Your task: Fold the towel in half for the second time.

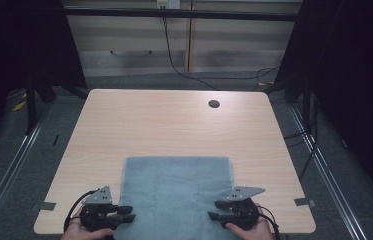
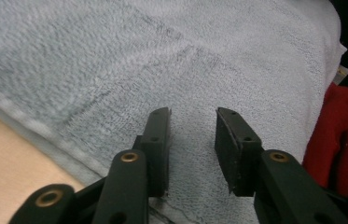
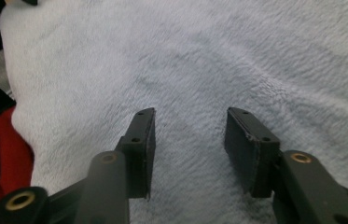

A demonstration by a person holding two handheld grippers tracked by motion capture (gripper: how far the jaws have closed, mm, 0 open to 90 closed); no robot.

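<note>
Two hands come in at the bottom edge of the high view, one at lower left, one at lower right, each w/ one set of tongs lying low and about level, tips turned inward toward each other. Left tongs (image 1: 124,214) sit at the towel's left edge; right tongs (image 1: 216,210) sit over its right edge. One towel (image 1: 176,192), grey-blue, lies flat on the table (image 1: 174,120) in the lower centre of the frame, its near end at the table's front edge. Left tongs in their own view (image 2: 192,140): jaws apart, nothing between them, towel (image 2: 162,56) beneath, pads not pressing it. Right tongs in their own view (image 3: 190,144): jaws set a bit wider, also gripping nothing, towel (image 3: 209,60) below. Count: 2 hands, 2 tongs, 1 towel, 1 table, 1 round hole (image 1: 214,104) in the table's upper right.
</note>
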